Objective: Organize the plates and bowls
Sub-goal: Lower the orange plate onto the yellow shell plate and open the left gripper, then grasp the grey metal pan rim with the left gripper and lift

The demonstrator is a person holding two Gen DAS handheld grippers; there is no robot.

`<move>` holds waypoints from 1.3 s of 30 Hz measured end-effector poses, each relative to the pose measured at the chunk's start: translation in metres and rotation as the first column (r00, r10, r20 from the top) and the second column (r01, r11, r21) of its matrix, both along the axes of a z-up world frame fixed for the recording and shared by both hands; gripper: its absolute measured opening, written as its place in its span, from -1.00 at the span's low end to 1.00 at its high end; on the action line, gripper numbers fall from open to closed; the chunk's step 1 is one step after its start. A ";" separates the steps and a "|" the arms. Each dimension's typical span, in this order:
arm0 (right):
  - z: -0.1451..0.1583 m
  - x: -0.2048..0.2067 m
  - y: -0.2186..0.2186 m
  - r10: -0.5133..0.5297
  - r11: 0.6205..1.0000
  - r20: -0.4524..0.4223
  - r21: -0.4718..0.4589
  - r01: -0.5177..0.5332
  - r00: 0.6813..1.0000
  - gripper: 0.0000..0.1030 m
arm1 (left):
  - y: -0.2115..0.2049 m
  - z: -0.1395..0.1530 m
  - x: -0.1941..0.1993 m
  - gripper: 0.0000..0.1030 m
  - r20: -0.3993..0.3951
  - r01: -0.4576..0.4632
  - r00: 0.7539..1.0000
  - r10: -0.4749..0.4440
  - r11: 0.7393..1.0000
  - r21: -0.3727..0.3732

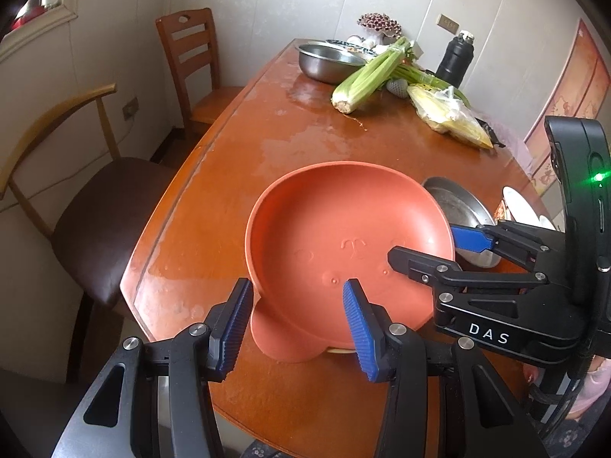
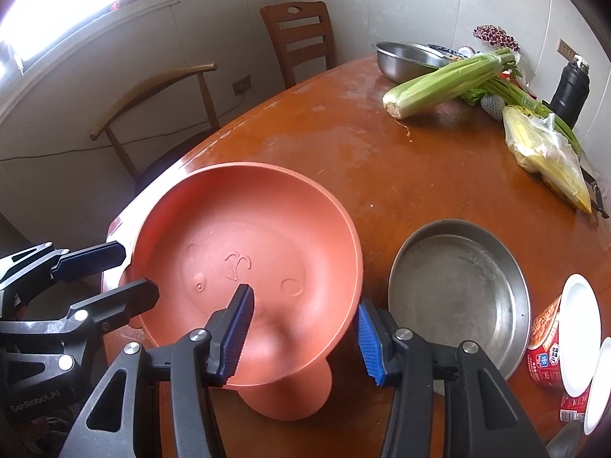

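Pale wall panels and a bright window (image 2: 57,7) are seen behind a glossy brown tabletop (image 2: 382,175), beside which a slatted wooden chair (image 2: 301,38) and a curved-back chair with a dark seat (image 1: 95,229) are placed.

Near edge of tabletop: an orange bowl with round ear-like tabs and an embossed face (image 1: 343,236) is held by both grippers. The left gripper (image 1: 296,330) is positioned at the bowl's near-left rim by one ear tab; one blue-padded finger lies outside the wall and the other inside the bowl. The fingers stand partly apart with the rim between them; whether the pads actually press on the wall cannot be told. The right gripper (image 2: 305,330) is set on the opposite rim in the same manner, one finger (image 2: 236,328) inside the bowl and one outside; firm contact likewise cannot be confirmed. Each gripper is visible from the other's camera, straddling the rim.

Just beside the bowl, on the right gripper's side, a shallow steel pan (image 2: 458,290) is noted resting on the tabletop. Beyond the pan, a red printed cup (image 2: 546,343) and white plates (image 2: 580,332) are recorded at the frame edge.

Far end of tabletop: a steel mixing bowl (image 1: 328,62), a celery bunch (image 1: 366,76), a plastic bag with yellow contents (image 1: 450,116) and a black flask (image 1: 456,57) are observed, well apart from the orange bowl.
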State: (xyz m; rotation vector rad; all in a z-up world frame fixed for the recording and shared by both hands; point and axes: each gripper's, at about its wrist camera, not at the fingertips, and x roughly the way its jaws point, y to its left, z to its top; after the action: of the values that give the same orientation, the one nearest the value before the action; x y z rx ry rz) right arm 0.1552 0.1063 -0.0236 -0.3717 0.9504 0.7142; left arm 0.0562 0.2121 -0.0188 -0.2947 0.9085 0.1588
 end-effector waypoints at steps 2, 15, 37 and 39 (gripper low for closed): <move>0.001 -0.001 0.001 -0.004 1.000 0.014 -0.002 0.004 1.000 -0.01 | 0.000 0.000 0.000 -0.02 -0.003 -0.002 1.000 0.002 1.000 -0.002; 0.005 0.014 0.013 -0.044 0.999 0.090 -0.010 0.045 0.995 -0.01 | 0.002 0.005 -0.001 -0.01 -0.008 -0.022 1.000 0.022 1.000 0.008; 0.094 -0.008 -0.117 -0.274 0.935 0.121 0.264 0.235 0.954 0.13 | -0.069 0.082 0.017 0.05 0.128 0.129 0.982 -0.141 0.987 0.094; 0.097 -0.010 -0.130 -0.293 0.928 0.121 0.273 0.253 0.948 0.13 | -0.078 0.088 0.022 0.06 0.130 0.148 0.978 -0.162 0.983 0.109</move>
State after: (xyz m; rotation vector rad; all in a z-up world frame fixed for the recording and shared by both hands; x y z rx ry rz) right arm 0.1453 -0.0242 0.0733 -0.0640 0.7288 0.5322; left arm 0.0778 0.1337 0.0689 -0.1396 0.7794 0.0379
